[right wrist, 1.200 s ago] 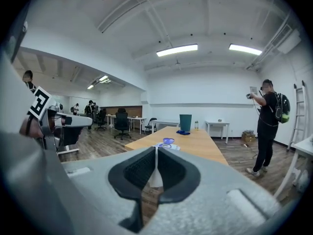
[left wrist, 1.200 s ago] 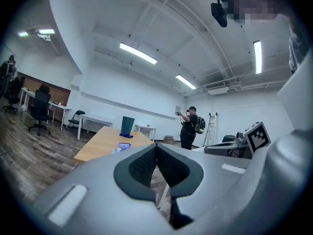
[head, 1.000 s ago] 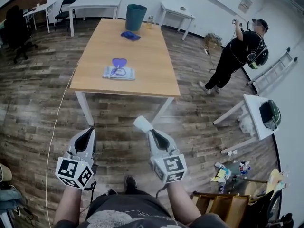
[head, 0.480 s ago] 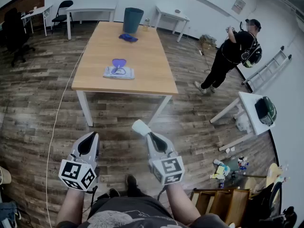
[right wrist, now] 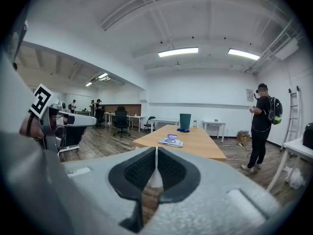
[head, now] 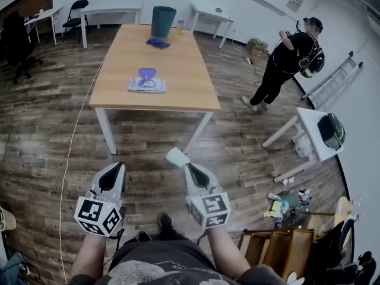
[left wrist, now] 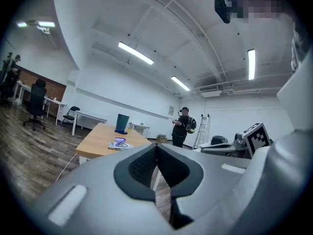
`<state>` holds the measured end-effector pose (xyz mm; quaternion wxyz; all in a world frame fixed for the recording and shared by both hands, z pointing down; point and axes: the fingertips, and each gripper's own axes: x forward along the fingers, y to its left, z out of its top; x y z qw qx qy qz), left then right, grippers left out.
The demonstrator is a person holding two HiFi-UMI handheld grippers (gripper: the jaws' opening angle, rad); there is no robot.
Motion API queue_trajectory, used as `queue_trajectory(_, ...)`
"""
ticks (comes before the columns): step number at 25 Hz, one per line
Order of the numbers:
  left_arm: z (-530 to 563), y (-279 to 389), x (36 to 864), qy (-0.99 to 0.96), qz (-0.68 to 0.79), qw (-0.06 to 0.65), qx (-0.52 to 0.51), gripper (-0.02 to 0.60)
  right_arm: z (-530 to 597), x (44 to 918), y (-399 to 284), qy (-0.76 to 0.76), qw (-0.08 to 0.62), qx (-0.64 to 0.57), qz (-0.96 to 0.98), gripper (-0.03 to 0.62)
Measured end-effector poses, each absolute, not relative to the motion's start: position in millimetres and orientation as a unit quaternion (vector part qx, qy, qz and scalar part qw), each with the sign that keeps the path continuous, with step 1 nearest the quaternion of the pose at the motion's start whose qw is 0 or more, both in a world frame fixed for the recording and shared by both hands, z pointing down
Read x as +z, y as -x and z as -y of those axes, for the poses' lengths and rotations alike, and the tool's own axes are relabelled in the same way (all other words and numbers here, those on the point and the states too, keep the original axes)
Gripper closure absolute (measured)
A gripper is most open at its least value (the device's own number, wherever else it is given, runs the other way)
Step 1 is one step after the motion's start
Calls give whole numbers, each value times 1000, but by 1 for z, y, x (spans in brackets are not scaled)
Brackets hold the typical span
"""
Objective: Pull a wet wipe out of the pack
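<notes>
Wipe pack [head: 147, 85] on table [head: 184, 76]; bin [head: 162, 21], perhaps cloth [head: 158, 42], behind.

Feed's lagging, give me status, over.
Left tool shut, empty. Right tool shut on wet wipe. Pack on table ahead, lid up. Nothing in the way.

Grey hand-held grippers [head: 117, 167] [head: 185, 166] with black-and-white marker cubes [head: 97, 216]

open floor [head: 151, 150] ahead, table [head: 181, 70] beyond
</notes>
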<state>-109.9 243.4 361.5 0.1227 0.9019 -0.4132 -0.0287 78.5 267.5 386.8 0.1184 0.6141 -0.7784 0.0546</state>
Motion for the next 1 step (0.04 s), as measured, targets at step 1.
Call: queue_trajectory(1,-245,109,364,-902,412,124,-26,563,-269,388,-78,-614,119,55,778,590)
